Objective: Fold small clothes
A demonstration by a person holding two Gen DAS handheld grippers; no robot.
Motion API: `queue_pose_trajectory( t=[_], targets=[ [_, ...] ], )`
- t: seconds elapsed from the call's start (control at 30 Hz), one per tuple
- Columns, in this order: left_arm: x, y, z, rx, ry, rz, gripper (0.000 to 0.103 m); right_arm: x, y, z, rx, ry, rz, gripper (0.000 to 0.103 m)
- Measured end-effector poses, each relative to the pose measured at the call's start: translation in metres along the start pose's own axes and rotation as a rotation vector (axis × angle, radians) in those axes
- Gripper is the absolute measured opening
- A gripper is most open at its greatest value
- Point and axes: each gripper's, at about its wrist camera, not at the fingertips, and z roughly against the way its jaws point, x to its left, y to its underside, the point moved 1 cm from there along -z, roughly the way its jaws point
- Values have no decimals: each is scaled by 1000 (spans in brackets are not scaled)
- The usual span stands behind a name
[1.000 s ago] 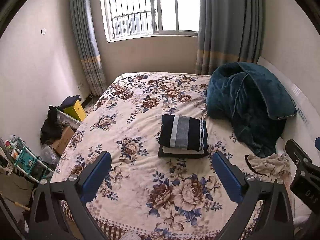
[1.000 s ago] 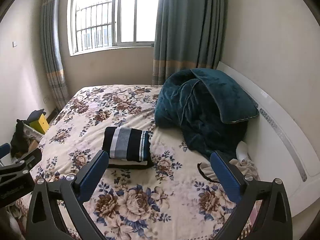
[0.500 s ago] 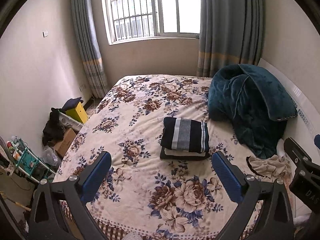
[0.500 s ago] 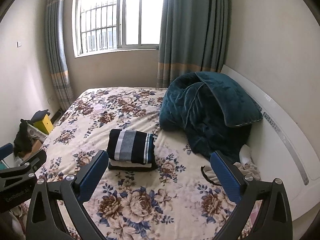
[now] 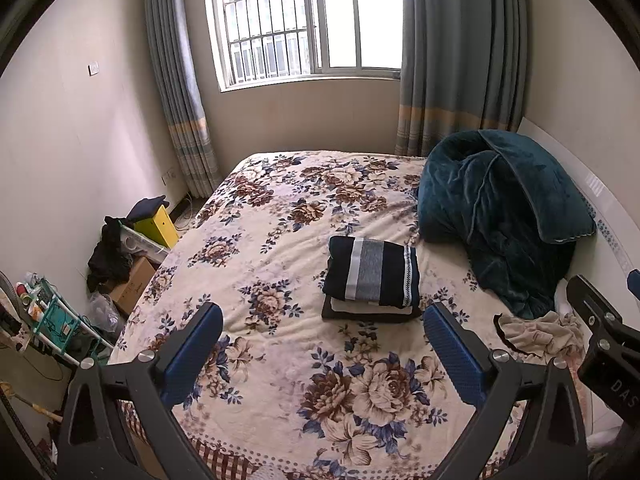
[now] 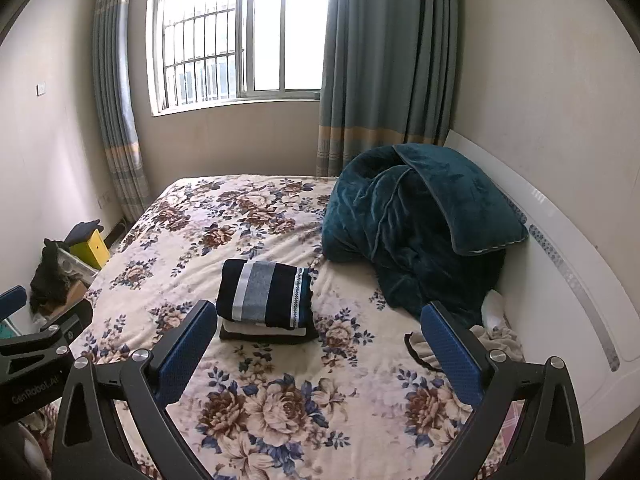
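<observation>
Folded clothes stacked mid-bed, both grippers held above it with jaws apart and empty.

The striped stack (image 5: 371,278) sits on the floral bed (image 5: 280,216) beside the teal blanket (image 5: 504,216). The left gripper (image 5: 323,354) view shows a crumpled beige garment (image 5: 540,330) fully; the right gripper (image 6: 320,354) half hides it.

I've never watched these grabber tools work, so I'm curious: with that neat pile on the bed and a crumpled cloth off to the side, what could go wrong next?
1. The beige crumpled garment lies at the bed's edge by the headboard; a careless pull might drop it off the side.
2. It lies close to the teal blanket, so the right gripper, its jaws wide open, could catch blanket fabric too.
3. The folded stack sits loosely; a passing left gripper could topple it.
</observation>
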Motion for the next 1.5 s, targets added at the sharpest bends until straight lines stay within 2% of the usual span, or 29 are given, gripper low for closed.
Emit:
queue_pose_trajectory(
  t=[1.5],
  targets=[
    [12, 1, 9, 1, -27, 10, 103, 12, 3, 2, 1, 0, -5, 103]
  ],
)
